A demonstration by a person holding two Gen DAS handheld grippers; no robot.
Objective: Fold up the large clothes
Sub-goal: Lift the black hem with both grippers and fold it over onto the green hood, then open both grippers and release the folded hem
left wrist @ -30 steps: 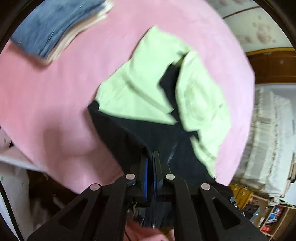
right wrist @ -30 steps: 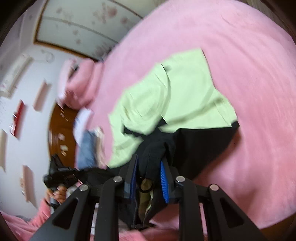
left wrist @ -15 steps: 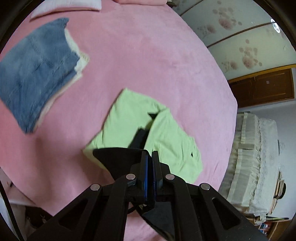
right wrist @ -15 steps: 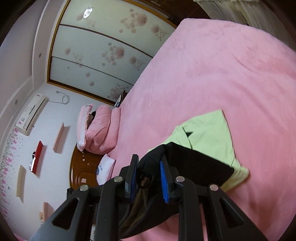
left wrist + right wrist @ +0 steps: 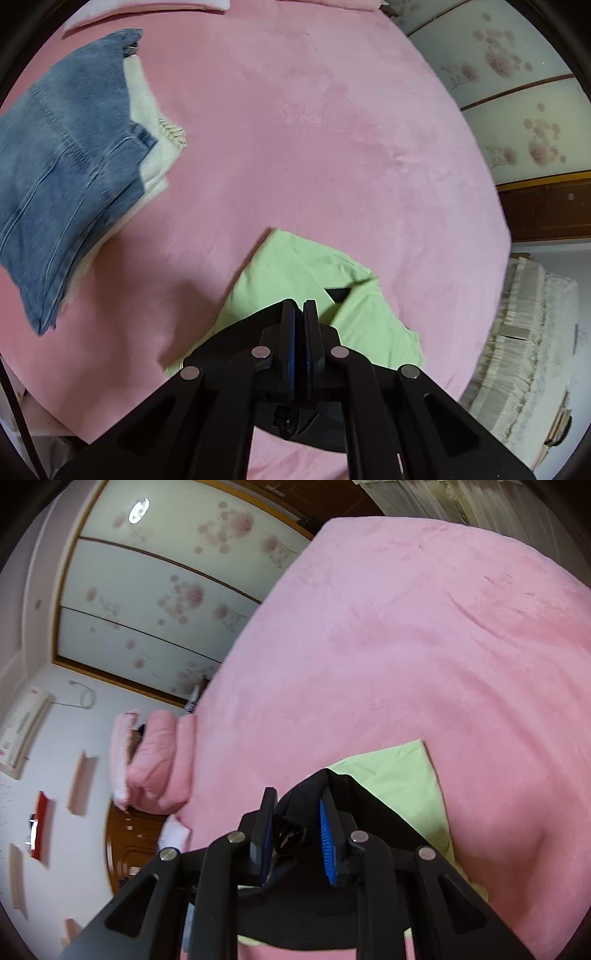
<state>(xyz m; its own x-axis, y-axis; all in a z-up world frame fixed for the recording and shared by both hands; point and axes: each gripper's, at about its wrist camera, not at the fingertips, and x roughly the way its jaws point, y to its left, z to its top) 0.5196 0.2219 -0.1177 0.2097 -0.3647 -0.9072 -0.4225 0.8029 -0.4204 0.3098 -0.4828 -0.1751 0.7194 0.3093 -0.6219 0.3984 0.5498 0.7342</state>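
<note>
A black-and-lime-green garment [image 5: 306, 273] lies on the pink bed [image 5: 295, 129], its green part spread flat, its black part lifted over it. My left gripper [image 5: 299, 306] is shut on the thin black edge of the garment. In the right wrist view the same garment [image 5: 399, 779] shows green beyond a raised black fold, and my right gripper [image 5: 297, 797] is shut on a bunched black wad of it. Both grippers hold the black cloth above the green part.
Folded blue jeans [image 5: 62, 162] rest on a cream knit [image 5: 155, 144] at the left of the bed. Pink pillows [image 5: 155, 760] lie at the headboard end. A white lace-covered piece [image 5: 528, 350] stands beyond the bed's right edge. Floral sliding doors [image 5: 155, 602] stand behind.
Both grippers have carried the black part across the green part, which now looks shorter. The jeans pile has come further into the left wrist view.
</note>
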